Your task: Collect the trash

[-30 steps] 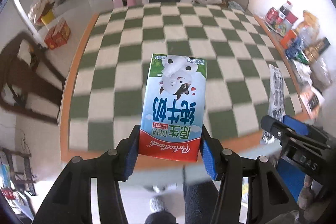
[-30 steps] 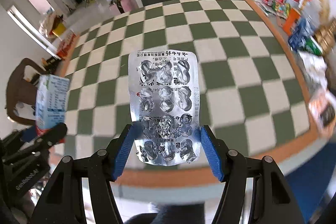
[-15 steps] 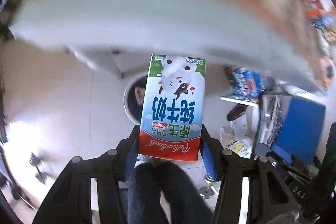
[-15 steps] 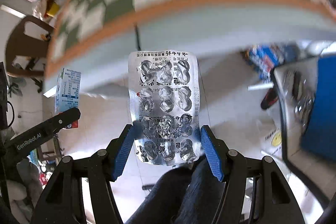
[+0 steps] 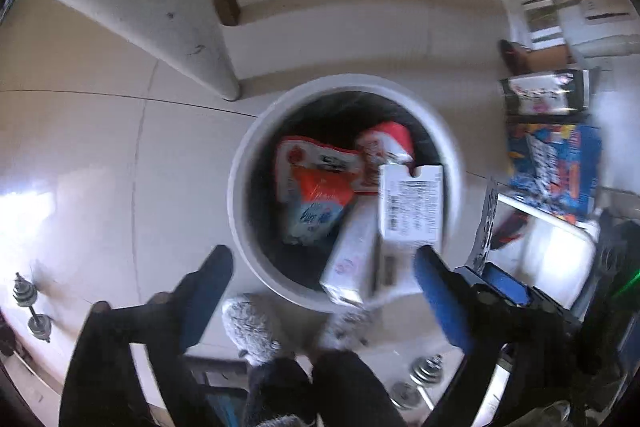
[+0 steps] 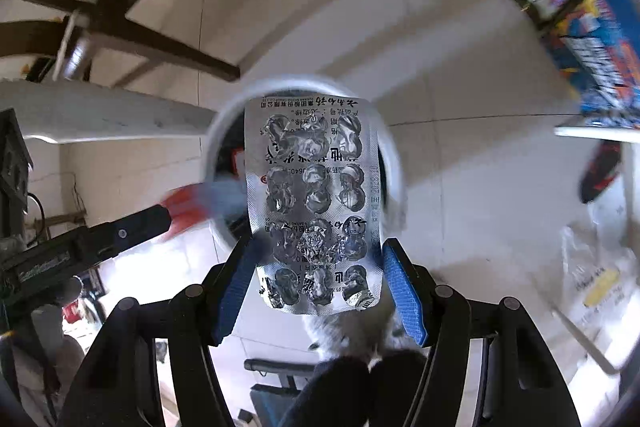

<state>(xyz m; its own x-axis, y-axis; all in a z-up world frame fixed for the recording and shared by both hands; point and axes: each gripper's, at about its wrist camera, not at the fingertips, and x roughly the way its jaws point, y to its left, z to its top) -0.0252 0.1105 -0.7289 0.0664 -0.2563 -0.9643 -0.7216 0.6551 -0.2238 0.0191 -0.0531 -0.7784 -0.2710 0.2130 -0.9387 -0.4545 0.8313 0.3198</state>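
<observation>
My left gripper (image 5: 322,259) hangs over a white round bin (image 5: 240,187) on the floor. Its jaws are opening wide, and no pad touches anything. The milk carton (image 5: 412,203) has left them and tumbles blurred at the bin's near rim, barcode side up. Red, white and blue wrappers (image 5: 316,187) lie inside the bin. My right gripper (image 6: 320,243) is shut on a silver blister pack (image 6: 316,203), held upright above the bin (image 6: 394,163). In the right wrist view the left gripper's finger (image 6: 120,235) shows at the left, with the carton (image 6: 196,201) a red-blue blur beyond it.
A white table leg (image 5: 192,39) stands just left of the bin. The person's dark legs and grey slippers (image 5: 252,331) are at the near side. Shelves with packets (image 5: 552,163) crowd the right. Small dumbbell weights (image 5: 28,307) lie on the floor. Dark chair legs (image 6: 132,27) stand behind.
Both grippers dropped from above the checkered table down to the floor bin. The left jaws opened and the milk carton fell free. The right gripper kept hold of the blister pack.
</observation>
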